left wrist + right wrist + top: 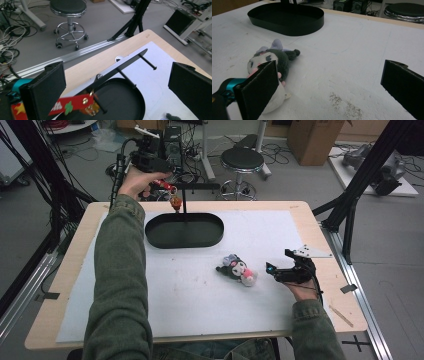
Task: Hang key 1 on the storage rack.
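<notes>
A wooden table (65, 270) carried a white mat (200, 300). On the mat lay a black oval tray (184, 230) under the raised left gripper (150, 160), and a plush toy (237, 270) just beside the right gripper (280, 272), at its left jaw.

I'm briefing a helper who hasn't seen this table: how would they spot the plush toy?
On the white mat, look right of centre, in front of the black oval tray. The plush toy lies there on its side: dark grey and white with pink, the only soft thing around.
</notes>
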{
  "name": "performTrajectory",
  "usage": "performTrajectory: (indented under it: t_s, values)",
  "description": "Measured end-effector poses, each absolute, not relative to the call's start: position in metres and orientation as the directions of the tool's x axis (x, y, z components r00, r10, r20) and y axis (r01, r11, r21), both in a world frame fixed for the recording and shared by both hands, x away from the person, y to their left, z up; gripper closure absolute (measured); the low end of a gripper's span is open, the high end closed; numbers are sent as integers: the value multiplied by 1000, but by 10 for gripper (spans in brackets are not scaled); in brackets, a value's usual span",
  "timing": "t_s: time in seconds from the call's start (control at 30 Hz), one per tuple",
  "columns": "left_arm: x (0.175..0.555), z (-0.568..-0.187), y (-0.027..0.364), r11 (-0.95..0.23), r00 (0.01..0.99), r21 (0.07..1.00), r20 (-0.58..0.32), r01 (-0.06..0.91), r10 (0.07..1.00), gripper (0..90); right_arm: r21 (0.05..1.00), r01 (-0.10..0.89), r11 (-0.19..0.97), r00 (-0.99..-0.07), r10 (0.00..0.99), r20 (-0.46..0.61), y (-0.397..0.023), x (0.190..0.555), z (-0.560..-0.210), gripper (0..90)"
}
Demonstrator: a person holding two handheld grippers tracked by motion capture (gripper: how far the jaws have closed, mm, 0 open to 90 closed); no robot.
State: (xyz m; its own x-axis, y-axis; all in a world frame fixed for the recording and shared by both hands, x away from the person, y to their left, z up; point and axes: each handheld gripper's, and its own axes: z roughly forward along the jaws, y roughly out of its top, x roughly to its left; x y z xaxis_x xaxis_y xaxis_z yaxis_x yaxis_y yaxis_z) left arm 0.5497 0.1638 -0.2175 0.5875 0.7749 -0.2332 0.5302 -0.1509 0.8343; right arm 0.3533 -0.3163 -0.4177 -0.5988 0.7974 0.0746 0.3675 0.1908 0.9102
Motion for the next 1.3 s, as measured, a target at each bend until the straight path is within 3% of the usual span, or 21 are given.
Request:
performTrajectory:
  t_s: [0.2,0.37,0.8,1.3]
  values:
    - [538,-226,173,-147,582,830,-239,538,777,17,915,360,183,-588,806,70,-318,353,-417,4]
    - [523,-228,173,-187,602,850,-177,492,779,21,916,357,185,-587,807,65,-318,353,-417,4]
    - [492,-224,175,-199,597,873,-123,444,793,21,912,364,187,-589,805,70,-317,352,-417,4]
    - [468,-247,190,-200,584,874,-111,443,804,21,910,371,187,-592,803,76,-316,352,-417,4]
